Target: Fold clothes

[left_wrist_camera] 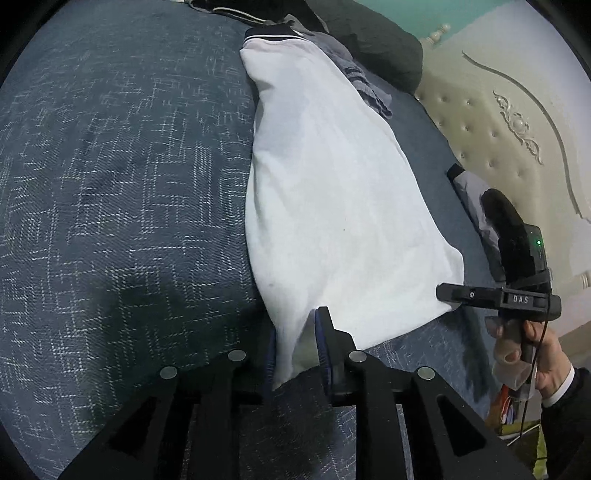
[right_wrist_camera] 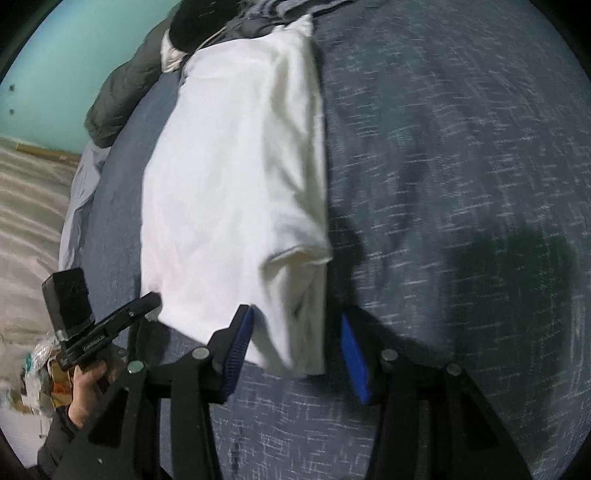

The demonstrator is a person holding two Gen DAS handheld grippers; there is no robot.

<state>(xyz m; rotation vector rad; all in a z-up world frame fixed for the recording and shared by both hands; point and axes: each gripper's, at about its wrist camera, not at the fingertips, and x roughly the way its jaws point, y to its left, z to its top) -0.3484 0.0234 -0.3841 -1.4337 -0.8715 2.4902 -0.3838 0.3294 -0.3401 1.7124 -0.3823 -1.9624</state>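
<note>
I have a white shirt (left_wrist_camera: 332, 206) laid lengthwise on the bed's dark blue patterned cover (left_wrist_camera: 122, 192), already folded into a long narrow strip, its dark-trimmed collar (left_wrist_camera: 273, 33) at the far end against a heap of other clothes (left_wrist_camera: 354, 77) and a dark pillow (left_wrist_camera: 380, 44). My left gripper (left_wrist_camera: 295, 354) is at the near end of the strip; a point of the hem hangs down between its blue-padded fingers (left_wrist_camera: 323, 350), which stand close on either side of the cloth, but I cannot tell whether they actually pinch it. From the right wrist camera the shirt (right_wrist_camera: 229, 177) lies the same way, and its near corner, with a sleeve folded over it, droops into my right gripper (right_wrist_camera: 295, 347). That gripper's jaws are wide apart: the left blue pad (right_wrist_camera: 240, 347) touches the edge of the fabric while the right blue pad (right_wrist_camera: 354, 358) stands clear of it, with bed cover (right_wrist_camera: 443, 147) showing between. Each camera catches the other tool at the side of the shirt: the right one (left_wrist_camera: 498, 295) held in my right hand (left_wrist_camera: 543, 354) before a cream tufted headboard (left_wrist_camera: 517, 122), the left one (right_wrist_camera: 103, 332) in my left hand (right_wrist_camera: 86, 391) with pale floor (right_wrist_camera: 29, 206) and a teal wall (right_wrist_camera: 81, 55) beyond.
</note>
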